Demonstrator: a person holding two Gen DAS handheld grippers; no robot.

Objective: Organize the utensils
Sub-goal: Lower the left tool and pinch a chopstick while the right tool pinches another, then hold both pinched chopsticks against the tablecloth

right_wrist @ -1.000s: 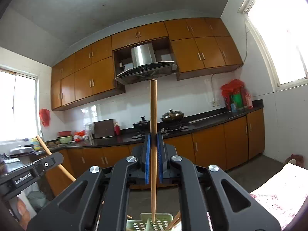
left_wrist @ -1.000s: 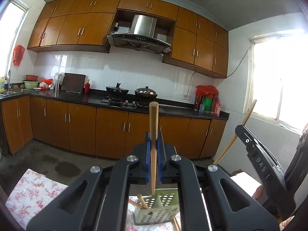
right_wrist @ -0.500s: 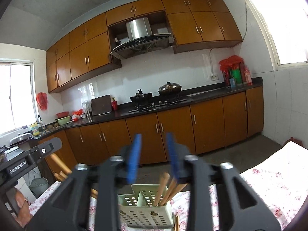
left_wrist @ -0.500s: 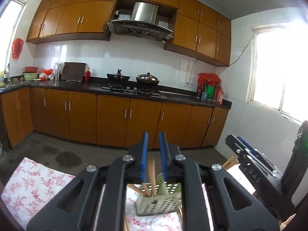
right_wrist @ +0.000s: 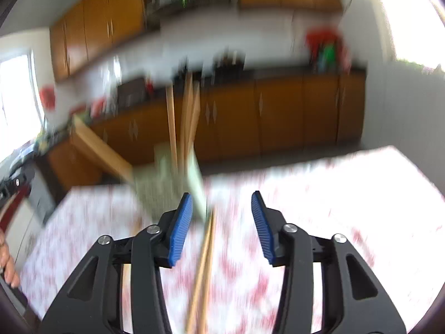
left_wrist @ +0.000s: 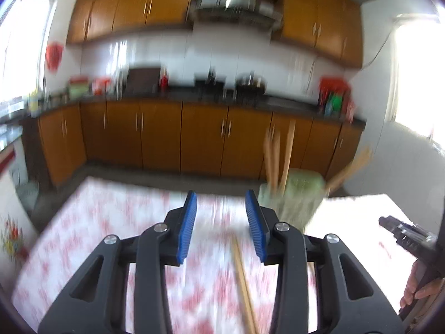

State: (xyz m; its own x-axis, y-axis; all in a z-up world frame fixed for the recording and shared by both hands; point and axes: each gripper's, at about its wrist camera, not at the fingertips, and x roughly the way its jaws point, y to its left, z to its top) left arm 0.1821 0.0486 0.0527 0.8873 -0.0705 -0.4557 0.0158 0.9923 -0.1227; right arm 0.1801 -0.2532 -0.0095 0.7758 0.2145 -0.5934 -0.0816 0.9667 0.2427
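My left tool [left_wrist: 221,222] was spread wide and gripped nothing, its blue ribbed pads apart in the lower middle of the frame; my right tool [right_wrist: 221,224] was released in just the same way. Under each one, loose pale wooden chopsticks [left_wrist: 243,281] lay on the white, red-flowered cloth of the tabletop [left_wrist: 111,222], running from between the pads toward the bottom edge. Beyond them, right of centre in the left view and left of centre in the right view, stood the pale green perforated plastic utensil holder [left_wrist: 294,197] with several wooden chopsticks [right_wrist: 183,122] standing in it, some leaning well outward.

Both views were smeared by motion, and that was my chief worry. I judged that closing on a flat, thin stick at that pace could pinch the cloth, or catch two sticks lying together. A tool sweeping near the holder could also knock the leaning sticks or tip the light holder. My other tool's black body [left_wrist: 408,236] sat at the right edge, close enough to collide.
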